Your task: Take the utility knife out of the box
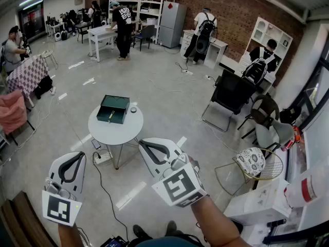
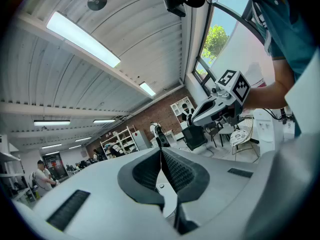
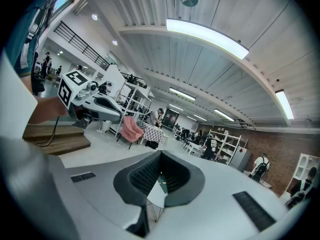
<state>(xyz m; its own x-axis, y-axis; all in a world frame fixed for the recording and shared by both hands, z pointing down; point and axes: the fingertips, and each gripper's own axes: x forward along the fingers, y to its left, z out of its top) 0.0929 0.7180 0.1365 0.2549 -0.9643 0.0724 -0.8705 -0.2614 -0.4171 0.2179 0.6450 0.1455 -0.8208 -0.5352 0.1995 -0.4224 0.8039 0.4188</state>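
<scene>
A glossy pale-grey floor (image 1: 164, 86) runs through a big open workshop. Nearest me I hold both tools low. The left gripper (image 1: 82, 154) is smooth grey-white plastic with a black rubbery loop lining its jaws and a cube of black-and-white square markers at the rear. In the left gripper view its ribbed dark pads (image 2: 177, 171) meet tip to tip, closed on nothing. The right gripper (image 1: 143, 144), the same moulded shape, also has its jaws together, the ribbed pads (image 3: 145, 176) touching at the front, with nothing between them.

Ahead of both stands a small round white table (image 1: 131, 130) on thin metal legs, with a power strip (image 1: 103, 158) on the floor under it. On top sits the box (image 1: 113, 108), a dark green rectangle with a brass-coloured catch on its front and its lid down, so I cannot see the utility knife. A small round object (image 1: 133, 109) lies just beside the box's right end. The box is well apart from both grippers, with the right one nearer the table's edge.

Beyond, a black chair (image 1: 231, 94), white shelving and people stand before a red brick wall (image 1: 231, 9).
</scene>
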